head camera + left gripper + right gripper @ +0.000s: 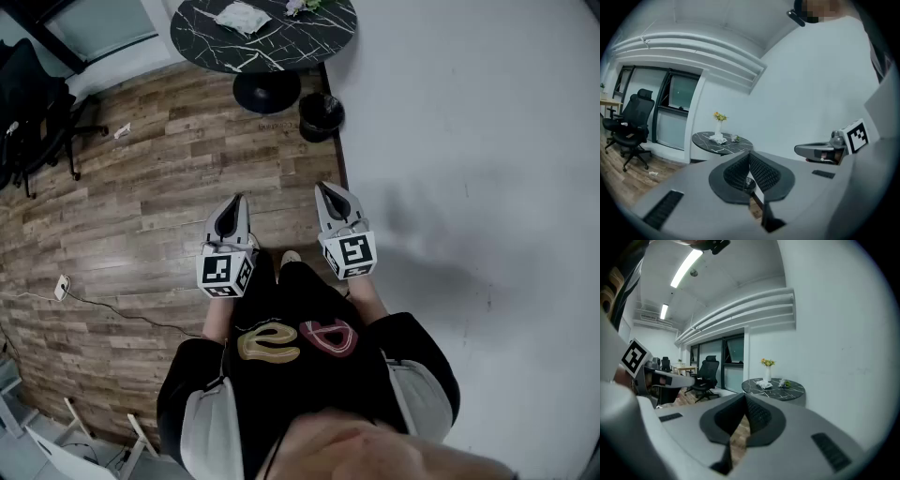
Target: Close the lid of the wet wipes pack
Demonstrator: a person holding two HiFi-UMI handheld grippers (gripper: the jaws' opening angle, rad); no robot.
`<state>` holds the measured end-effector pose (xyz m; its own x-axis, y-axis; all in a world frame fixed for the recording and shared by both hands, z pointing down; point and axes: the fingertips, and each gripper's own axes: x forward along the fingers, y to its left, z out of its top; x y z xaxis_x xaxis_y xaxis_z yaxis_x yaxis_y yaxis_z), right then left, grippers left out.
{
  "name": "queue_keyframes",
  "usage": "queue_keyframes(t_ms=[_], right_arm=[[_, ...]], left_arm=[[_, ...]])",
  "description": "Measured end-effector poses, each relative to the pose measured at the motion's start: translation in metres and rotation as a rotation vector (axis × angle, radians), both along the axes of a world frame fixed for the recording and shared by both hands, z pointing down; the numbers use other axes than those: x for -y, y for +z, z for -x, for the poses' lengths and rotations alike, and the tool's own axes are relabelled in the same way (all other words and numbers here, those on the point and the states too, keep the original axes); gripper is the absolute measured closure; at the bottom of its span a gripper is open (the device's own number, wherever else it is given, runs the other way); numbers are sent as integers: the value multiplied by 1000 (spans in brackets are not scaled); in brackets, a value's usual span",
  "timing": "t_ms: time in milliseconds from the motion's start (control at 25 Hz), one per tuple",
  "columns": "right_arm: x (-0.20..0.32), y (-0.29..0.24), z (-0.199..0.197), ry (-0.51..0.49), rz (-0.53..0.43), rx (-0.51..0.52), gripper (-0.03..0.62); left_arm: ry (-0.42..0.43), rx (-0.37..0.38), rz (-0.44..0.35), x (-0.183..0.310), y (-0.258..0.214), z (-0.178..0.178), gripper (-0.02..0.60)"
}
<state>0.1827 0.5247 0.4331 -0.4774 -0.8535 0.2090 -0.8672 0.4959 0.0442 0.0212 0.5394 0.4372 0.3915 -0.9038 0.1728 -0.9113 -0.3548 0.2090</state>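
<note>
The wet wipes pack (242,16) is a white crumpled-looking packet lying on a round black marble table (211,52) far ahead; whether its lid stands up cannot be made out at this distance. It also shows small in the left gripper view (717,138) and the right gripper view (764,384). My left gripper (236,199) (750,154) and right gripper (323,187) (744,397) are held side by side close to the person's body, pointing toward the table. Both are shut with nothing between their jaws.
A small black bin (321,114) stands by the table's foot next to the white wall (469,141). A vase of flowers (718,123) sits on the table. Black office chairs (28,103) stand at the left. A cable and plug (62,286) lie on the wood floor.
</note>
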Motion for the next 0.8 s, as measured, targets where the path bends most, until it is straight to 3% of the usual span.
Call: queue_keyframes(t_ms=[320,800], right_arm=[[8,3,30,16,1,-7,585],[56,-3,69,107,-1,96,583]], left_arm=[[58,3,-19,15,-3,19,565],[115,-8,-54,69,-5,75,565]])
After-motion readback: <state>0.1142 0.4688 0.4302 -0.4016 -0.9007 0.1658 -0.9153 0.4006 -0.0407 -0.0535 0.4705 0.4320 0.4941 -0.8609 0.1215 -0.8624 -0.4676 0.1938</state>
